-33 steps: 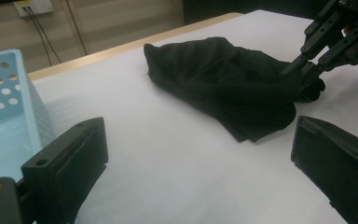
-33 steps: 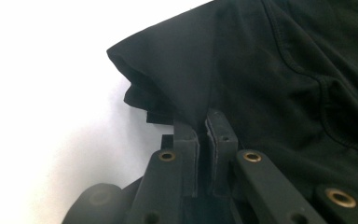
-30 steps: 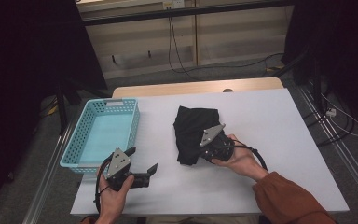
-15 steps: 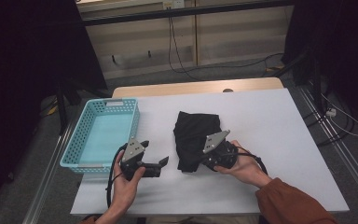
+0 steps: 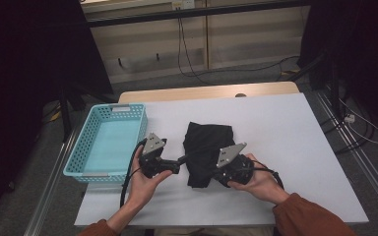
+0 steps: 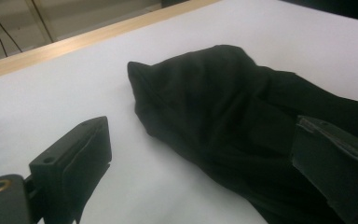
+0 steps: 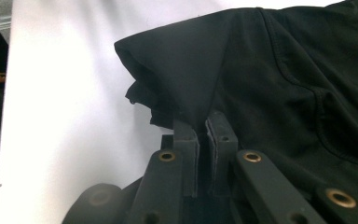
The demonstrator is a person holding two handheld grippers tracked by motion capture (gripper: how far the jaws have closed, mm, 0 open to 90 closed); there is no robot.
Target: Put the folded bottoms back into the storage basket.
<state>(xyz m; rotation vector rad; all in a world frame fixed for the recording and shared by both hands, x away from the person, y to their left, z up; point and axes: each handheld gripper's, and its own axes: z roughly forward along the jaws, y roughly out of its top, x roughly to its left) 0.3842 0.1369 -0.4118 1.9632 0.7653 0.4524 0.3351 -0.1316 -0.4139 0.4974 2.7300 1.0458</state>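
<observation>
Black cloth (image 5: 207, 150) lies crumpled on the white table (image 5: 295, 142).
Right gripper (image 7: 204, 122) pinches its edge tight; left gripper (image 6: 205, 154) gapes wide at its nine o'clock side.

A lab or recording workspace, dimly lit around the edges. A white-topped table (image 5: 285, 128) with a wooden back edge stands between metal floor rails (image 5: 347, 142). Loose cables (image 5: 187, 54) hang down a plain panelled back wall (image 5: 246, 39). Dark curtains (image 5: 24, 73) close in both sides.
</observation>
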